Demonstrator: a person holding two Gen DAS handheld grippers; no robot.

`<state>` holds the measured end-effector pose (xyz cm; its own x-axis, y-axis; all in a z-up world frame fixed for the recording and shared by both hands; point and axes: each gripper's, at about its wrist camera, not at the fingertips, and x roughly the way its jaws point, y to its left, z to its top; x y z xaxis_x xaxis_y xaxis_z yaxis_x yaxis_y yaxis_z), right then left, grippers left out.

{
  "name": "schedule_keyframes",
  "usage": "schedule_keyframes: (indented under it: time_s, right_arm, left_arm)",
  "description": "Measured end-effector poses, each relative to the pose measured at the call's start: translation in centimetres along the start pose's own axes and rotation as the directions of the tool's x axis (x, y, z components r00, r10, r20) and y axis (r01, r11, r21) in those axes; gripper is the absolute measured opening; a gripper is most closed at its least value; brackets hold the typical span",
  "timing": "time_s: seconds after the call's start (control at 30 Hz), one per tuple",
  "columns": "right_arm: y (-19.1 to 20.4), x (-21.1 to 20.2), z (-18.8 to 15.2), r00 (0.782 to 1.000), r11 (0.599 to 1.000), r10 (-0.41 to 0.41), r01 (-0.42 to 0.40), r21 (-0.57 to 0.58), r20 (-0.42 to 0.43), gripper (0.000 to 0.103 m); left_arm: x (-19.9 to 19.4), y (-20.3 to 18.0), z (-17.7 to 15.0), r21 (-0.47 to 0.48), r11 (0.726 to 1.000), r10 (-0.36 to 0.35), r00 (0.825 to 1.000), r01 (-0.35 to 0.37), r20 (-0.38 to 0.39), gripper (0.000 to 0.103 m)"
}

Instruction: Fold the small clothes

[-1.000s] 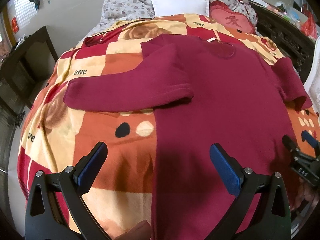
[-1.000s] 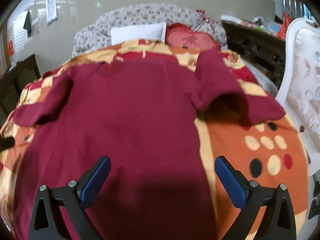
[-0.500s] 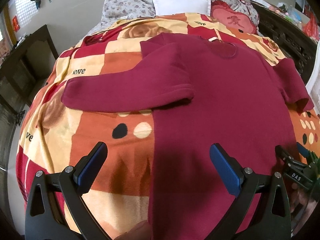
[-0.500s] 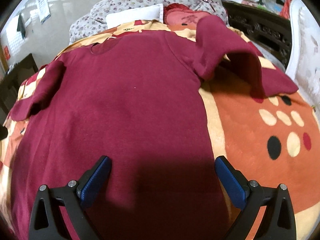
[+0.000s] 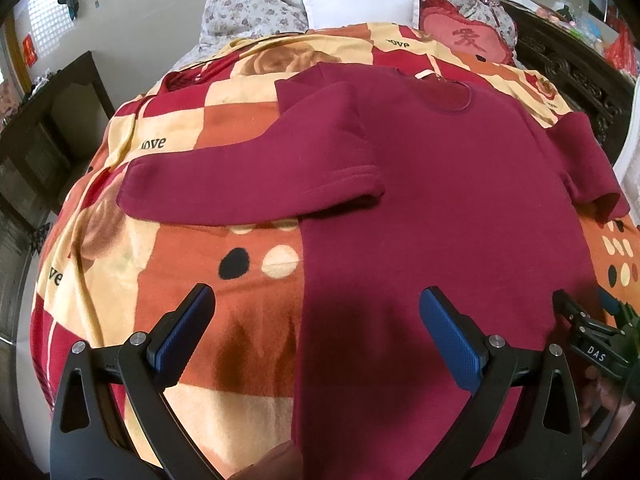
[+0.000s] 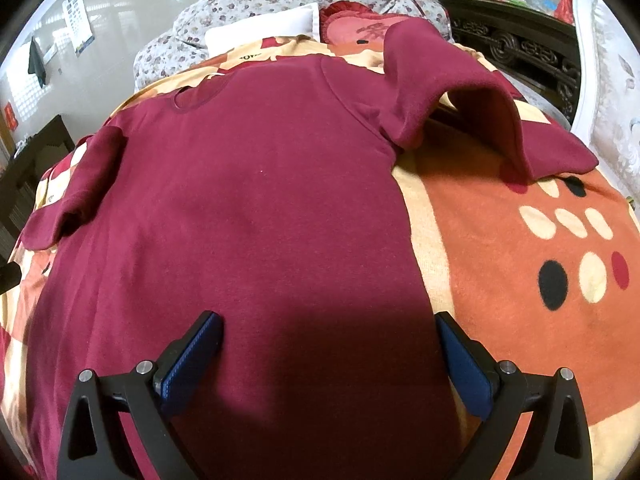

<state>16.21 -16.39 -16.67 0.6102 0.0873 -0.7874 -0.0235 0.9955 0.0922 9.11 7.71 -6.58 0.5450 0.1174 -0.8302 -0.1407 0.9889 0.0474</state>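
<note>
A dark red long-sleeved shirt point(image 5: 460, 208) lies spread flat on the bed, neck at the far end; it also shows in the right wrist view point(image 6: 248, 208). Its left sleeve point(image 5: 248, 184) lies out sideways. Its right sleeve point(image 6: 472, 96) is humped up in a loose fold. My left gripper point(image 5: 316, 332) is open and empty, low over the shirt's left side edge near the hem. My right gripper point(image 6: 328, 356) is open and empty over the shirt's right side edge near the hem. The right gripper's tips also show in the left wrist view point(image 5: 588, 328).
The shirt lies on a red, orange and cream patterned blanket point(image 5: 168, 280). A white pillow point(image 5: 360, 4), a red cushion point(image 5: 468, 40) and a floral quilt point(image 6: 272, 4) lie at the bed's head. Dark wooden furniture point(image 5: 44, 136) stands left, a white padded chair point(image 6: 608, 92) right.
Both grippers have moved lower and closer to the shirt's hem end. The right one has come down most. Both stay open. The shirt has not moved.
</note>
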Motion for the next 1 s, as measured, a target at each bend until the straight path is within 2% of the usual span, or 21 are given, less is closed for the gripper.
schedule_keyframes:
  time_s: [0.47, 0.67, 0.77, 1.0]
  right_arm:
    - [0.2, -0.2, -0.1, 1.0, 1.0, -0.015, 0.015, -0.01, 0.006, 0.103]
    - [0.1, -0.2, -0.1, 1.0, 1.0, -0.018, 0.018, -0.011, 0.008, 0.103]
    - [0.1, -0.2, -0.1, 1.0, 1.0, -0.017, 0.017, -0.01, 0.008, 0.103]
    - [0.1, -0.2, -0.1, 1.0, 1.0, -0.015, 0.015, -0.009, 0.007, 0.103]
  left_arm:
    - [-0.3, 0.3, -0.2, -0.009, 1.0, -0.004, 1.0, 0.004, 0.006, 0.103]
    - [-0.4, 0.3, -0.2, 0.0, 1.0, 0.009, 1.0, -0.009, 0.017, 0.102]
    - [-0.4, 0.5, -0.3, 0.012, 0.999, 0.037, 0.999, -0.037, 0.036, 0.102]
    - [0.7, 2.2, -0.5, -0.029, 0.999, -0.023, 0.999, 0.024, 0.023, 0.102]
